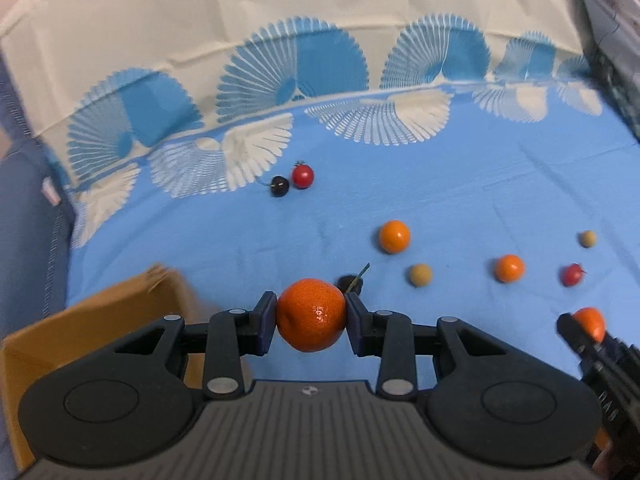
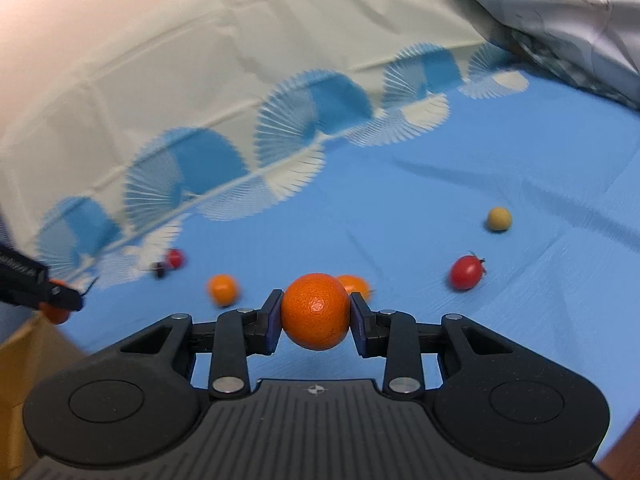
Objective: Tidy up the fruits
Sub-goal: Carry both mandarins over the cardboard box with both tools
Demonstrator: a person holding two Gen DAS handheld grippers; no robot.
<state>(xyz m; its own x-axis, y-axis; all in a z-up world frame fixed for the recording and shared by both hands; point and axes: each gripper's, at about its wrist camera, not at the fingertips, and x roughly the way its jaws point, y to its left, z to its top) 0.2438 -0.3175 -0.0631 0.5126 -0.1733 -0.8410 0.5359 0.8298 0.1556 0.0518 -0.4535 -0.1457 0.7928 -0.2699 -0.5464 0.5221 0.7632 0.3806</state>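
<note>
Two oranges are held: left gripper (image 1: 311, 315) fingers grasp one orange (image 1: 311, 314), right gripper (image 2: 315, 312) fingers grasp another orange (image 2: 315, 311). Cardboard box (image 1: 100, 320) lies left of the left gripper, nearer it.

- Fruits lie scattered, apart, on the cloth (image 1: 460, 184).
- A cherry (image 1: 279, 186) touches a tomato (image 1: 302, 175), far back.
- An orange (image 1: 394, 236) lies behind a longan (image 1: 421, 275).
- The box (image 1: 100, 320) sits at the left, near.
</note>
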